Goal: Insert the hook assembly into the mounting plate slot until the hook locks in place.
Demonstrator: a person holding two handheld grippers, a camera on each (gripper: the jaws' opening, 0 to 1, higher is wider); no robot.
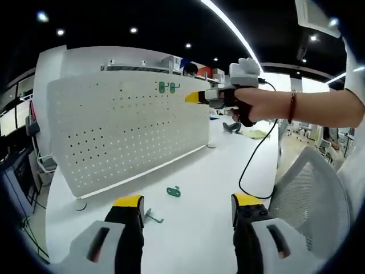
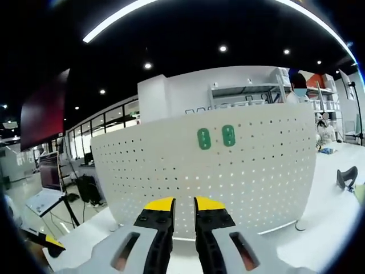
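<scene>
White table (image 1: 217, 165), pegboard (image 1: 114, 131) bearing two green hooks (image 2: 216, 137), left gripper (image 1: 188, 208) wide, right gripper (image 2: 183, 204) seemingly nearly closed, empty.

Bright, even light falls from long ceiling strip lights (image 1: 231, 25) and small recessed spots against a dark ceiling, leaving the white desk (image 1: 188, 171) glossy with soft, faint shadows, while fisheye distortion bends the pegboard (image 2: 228, 171) and edges blur slightly.
</scene>
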